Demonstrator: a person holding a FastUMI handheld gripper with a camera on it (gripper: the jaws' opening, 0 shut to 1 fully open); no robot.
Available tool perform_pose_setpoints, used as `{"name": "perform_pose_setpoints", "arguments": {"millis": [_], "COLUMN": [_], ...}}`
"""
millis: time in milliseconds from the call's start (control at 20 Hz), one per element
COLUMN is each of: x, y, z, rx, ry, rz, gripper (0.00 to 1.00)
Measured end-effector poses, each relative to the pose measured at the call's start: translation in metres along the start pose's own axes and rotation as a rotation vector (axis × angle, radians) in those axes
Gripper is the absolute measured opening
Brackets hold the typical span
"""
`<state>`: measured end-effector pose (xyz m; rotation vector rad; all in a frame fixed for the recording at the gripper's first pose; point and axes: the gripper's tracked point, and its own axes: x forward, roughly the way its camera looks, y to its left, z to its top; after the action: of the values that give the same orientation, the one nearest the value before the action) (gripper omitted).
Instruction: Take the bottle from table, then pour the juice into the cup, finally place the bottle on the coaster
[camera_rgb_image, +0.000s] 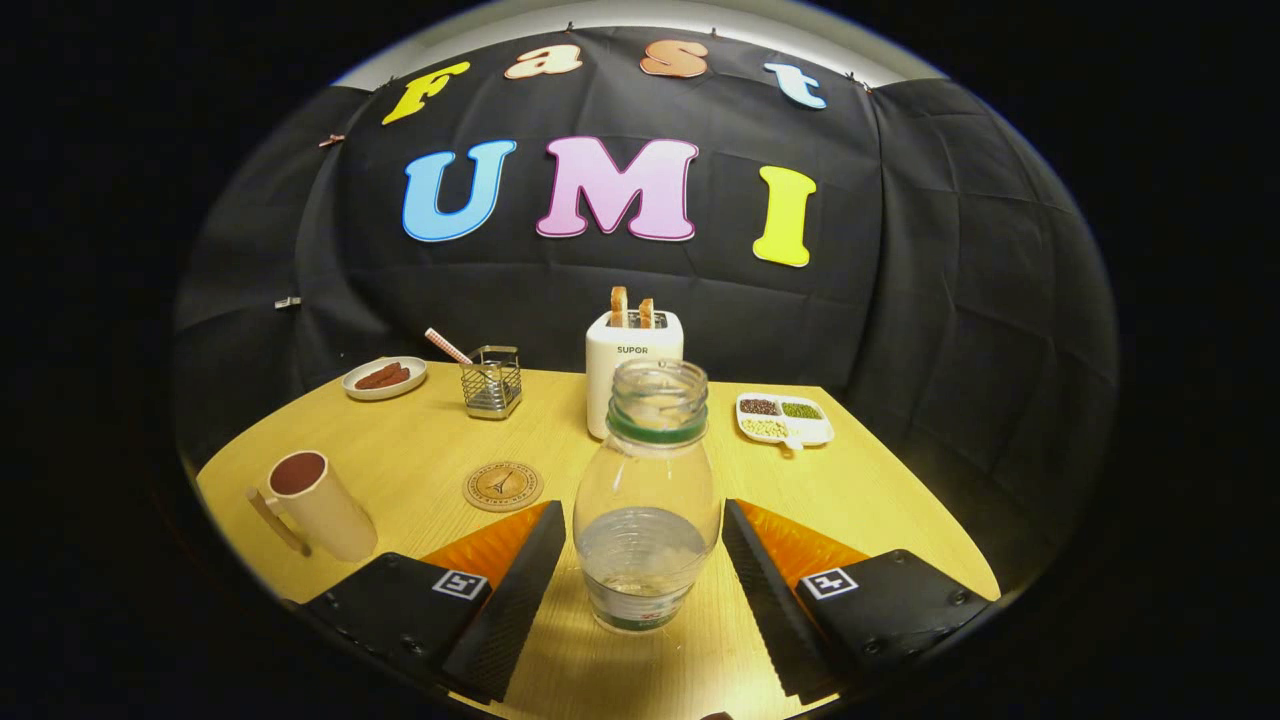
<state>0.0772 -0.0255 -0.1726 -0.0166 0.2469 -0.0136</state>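
Capless bottle upright on table, mouth up, between spread fingers of hand-held gripper, neither touching

The bottle looks like clear, glossy plastic, the counter smooth pale wood. The holder is shiny wire metal, the toaster glossy plastic, the wall matt cloth.

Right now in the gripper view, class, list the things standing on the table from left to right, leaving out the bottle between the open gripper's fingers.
Cup → plate of sausages → wire basket → coaster → toaster → divided dish of beans.
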Motion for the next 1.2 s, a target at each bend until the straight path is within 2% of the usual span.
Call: {"name": "perform_pose_setpoints", "arguments": {"millis": [250, 450, 900, 1200], "x": [0.006, 0.010, 0.005, 0.002], "y": [-0.001, 0.001, 0.009, 0.037], "z": [-0.006, -0.008, 0.001, 0.036], "rx": [-0.007, -0.018, -0.091, -0.173], "ry": [0.015, 0.021, 0.031, 0.002], "rz": [0.006, 0.024, 0.047, 0.086], "gripper": [0.95, 0.82, 0.78, 0.78]}}
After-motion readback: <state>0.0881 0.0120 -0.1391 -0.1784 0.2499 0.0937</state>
